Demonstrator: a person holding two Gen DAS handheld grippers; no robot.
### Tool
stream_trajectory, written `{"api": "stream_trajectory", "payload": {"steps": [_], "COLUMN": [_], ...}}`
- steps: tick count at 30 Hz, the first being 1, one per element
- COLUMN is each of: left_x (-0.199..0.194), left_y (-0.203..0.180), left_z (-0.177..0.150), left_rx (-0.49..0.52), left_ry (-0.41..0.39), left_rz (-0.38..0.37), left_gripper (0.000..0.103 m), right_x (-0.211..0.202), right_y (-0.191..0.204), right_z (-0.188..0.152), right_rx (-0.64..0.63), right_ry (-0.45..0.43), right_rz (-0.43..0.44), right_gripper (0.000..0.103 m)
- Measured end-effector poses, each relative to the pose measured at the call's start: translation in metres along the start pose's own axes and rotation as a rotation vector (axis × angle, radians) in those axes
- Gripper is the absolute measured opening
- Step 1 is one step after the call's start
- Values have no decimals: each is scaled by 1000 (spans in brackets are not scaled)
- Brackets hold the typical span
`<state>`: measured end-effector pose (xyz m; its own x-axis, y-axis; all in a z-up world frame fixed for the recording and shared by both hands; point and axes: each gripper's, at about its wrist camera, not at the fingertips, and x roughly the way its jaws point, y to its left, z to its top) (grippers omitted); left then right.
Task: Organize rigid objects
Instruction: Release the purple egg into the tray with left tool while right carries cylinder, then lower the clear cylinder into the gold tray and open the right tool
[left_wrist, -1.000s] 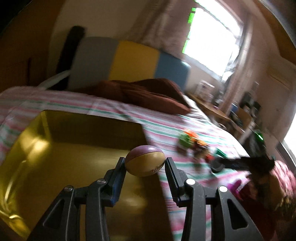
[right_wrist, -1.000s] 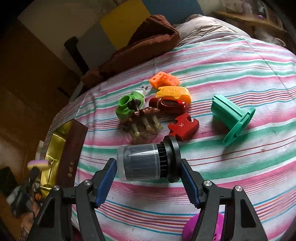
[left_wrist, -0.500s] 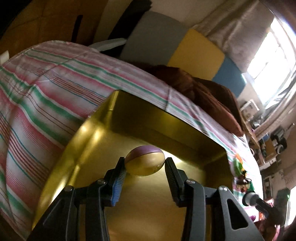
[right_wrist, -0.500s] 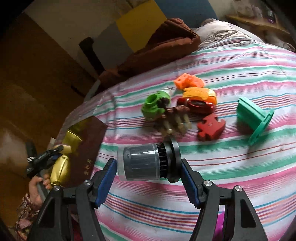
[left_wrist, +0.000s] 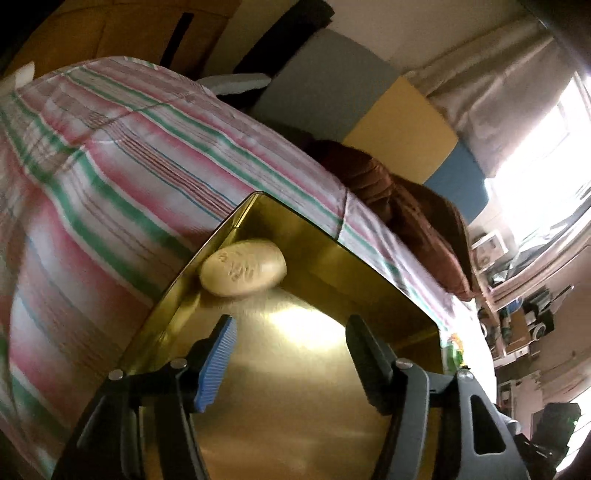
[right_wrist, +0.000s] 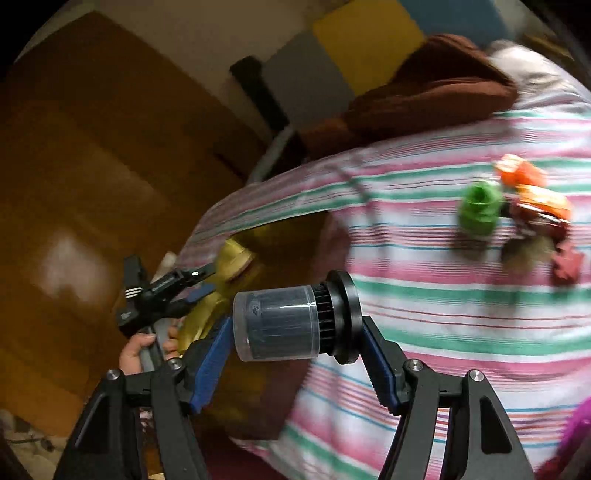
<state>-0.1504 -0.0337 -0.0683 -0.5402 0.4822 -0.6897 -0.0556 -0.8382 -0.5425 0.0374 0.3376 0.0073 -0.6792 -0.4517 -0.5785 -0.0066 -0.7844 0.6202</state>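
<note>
Left gripper (left_wrist: 291, 343) is hovering over the gold tray (left_wrist: 332, 387), jaws standing wide apart with nothing between them; they have just been opening. The oval ball (left_wrist: 243, 267) is lying in the tray's far left corner, touching the left wall, pale side up with faint lettering showing, well clear of both fingertips. The tray is sitting on the striped bedsheet (left_wrist: 110, 166).

Right gripper (right_wrist: 297, 323) is clamping the cylinder with a clear cap and black flanged base (right_wrist: 295, 321), sideways between the pads: cap end on the left pad, flange on the right one. It is hanging above the near left edge of the bed, the tray just beyond it to the left. In the right wrist view the left gripper is showing at left, a hand (right_wrist: 136, 349) wrapping its handle, jaws over the tray.

Loose pieces are sitting in a cluster on the sheet at far right, blurred: a green piece (right_wrist: 480, 210), an orange block (right_wrist: 517, 171), a dark red puzzle-shaped piece (right_wrist: 567, 262), other bits between them too smeared to identify. A brown blanket (right_wrist: 424, 92) is lying bunched at the far end of the bed.
</note>
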Motion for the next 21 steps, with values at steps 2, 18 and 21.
{"api": "stream_trajectory", "payload": {"steps": [2,18,21], "left_x": [-15,-85,-83], "left_y": [1,-14,-12], "left_z": [-10,-78,-80], "left_rx": [8,97,100], "left_ry": [-35,-205,-195], "left_rz": [1,96,97], "left_gripper": [62,63,63], "right_x": [14,168,188], "right_y": [13,48,46], "right_z": [0,34,39], "right_rx": [-6,218,272], "right_ry": [26,215,220], "right_rz": [40,70,68], "right_gripper": [69,69,69]}}
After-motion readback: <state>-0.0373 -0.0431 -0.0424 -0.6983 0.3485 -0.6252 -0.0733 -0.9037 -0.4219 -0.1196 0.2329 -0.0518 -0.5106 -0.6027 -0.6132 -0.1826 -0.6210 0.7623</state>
